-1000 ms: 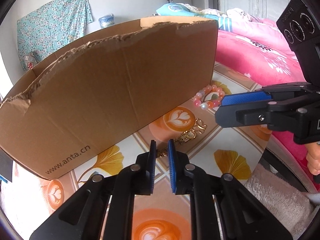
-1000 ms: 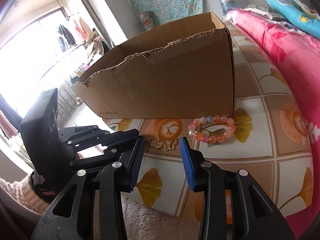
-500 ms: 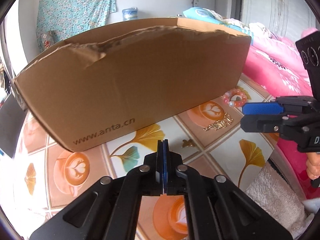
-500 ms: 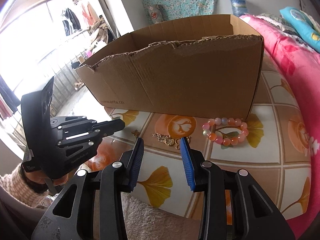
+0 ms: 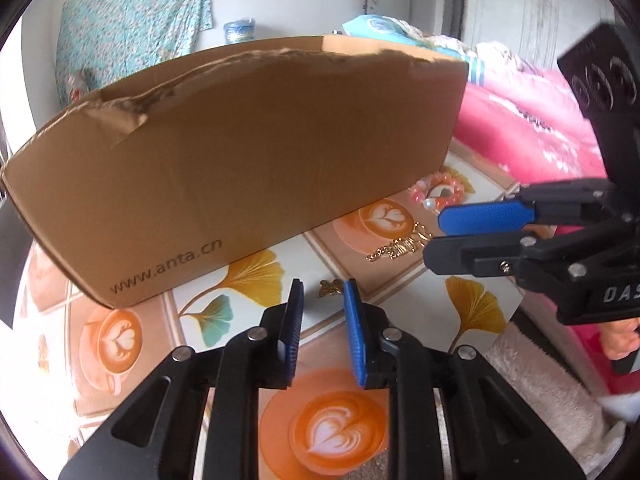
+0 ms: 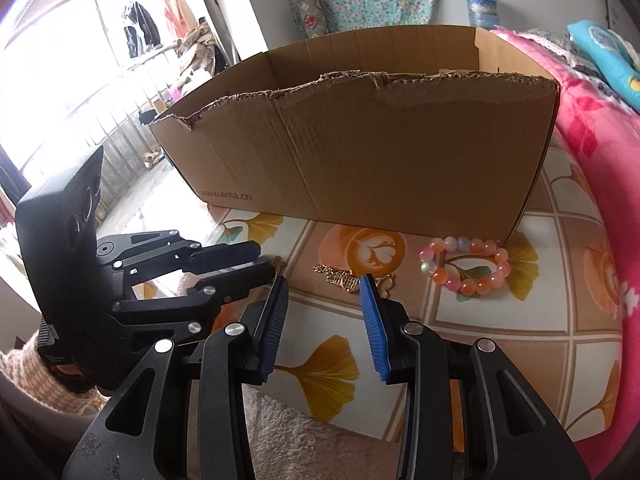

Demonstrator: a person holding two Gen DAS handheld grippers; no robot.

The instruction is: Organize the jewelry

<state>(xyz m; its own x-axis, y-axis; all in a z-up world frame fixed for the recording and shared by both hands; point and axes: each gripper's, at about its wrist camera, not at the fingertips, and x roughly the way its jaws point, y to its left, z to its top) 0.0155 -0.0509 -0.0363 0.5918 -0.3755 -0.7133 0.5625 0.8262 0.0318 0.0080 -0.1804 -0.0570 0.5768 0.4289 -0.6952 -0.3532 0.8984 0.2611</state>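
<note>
Left wrist view: the small gold charm (image 5: 329, 287) lies just ahead of the left gripper (image 5: 320, 296), whose narrow jaws are opening with nothing between them. The right gripper (image 6: 324, 292) is partly open and empty.

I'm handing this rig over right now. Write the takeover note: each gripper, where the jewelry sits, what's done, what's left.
Left gripper: jaws opening, nothing held; small gold charm lies on the table just beyond the tips.
Right gripper: open, empty, hovering near the gold chain.
Bead bracelet: on the table by the cardboard box corner.
Done: no piece seen inside the box; its floor is hidden.
Left: all three pieces, presumably into the box.
</note>
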